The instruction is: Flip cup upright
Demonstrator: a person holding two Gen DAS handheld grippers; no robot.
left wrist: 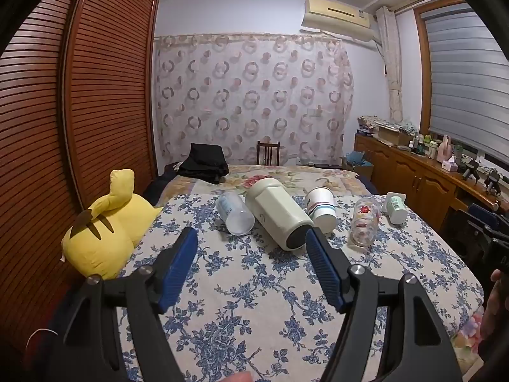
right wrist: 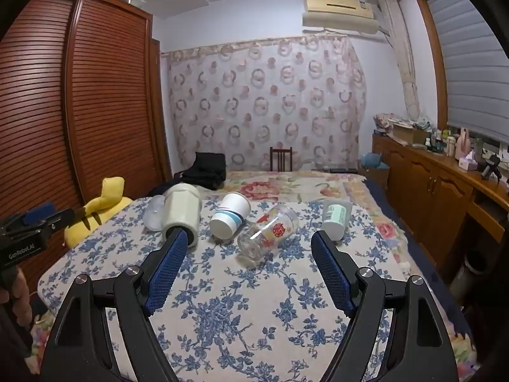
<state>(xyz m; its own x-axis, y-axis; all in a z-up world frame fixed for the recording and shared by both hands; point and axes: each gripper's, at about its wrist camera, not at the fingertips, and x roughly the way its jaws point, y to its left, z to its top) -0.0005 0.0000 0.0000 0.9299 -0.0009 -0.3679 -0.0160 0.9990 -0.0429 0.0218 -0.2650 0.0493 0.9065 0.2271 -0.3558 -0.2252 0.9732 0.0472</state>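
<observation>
Five cups lie on their sides in a row across the blue-flowered bedspread (right wrist: 254, 302): a frosted plastic cup (left wrist: 234, 211), a cream tumbler (left wrist: 278, 213), a striped paper cup (right wrist: 229, 219), a clear glass with red print (right wrist: 268, 230), and a pale green-labelled cup (right wrist: 334, 218). Left gripper (left wrist: 251, 238) and right gripper (right wrist: 249, 243) both gape wide, holding nothing, near the row. One yellow plush (left wrist: 105, 226) sits at the bed's left edge.

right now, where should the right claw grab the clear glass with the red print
Grip the clear glass tumbler with red print across its middle, coming from above with the open right claw. It lies on its side, thick base toward the camera, so its round wall is exposed on both sides.
</observation>
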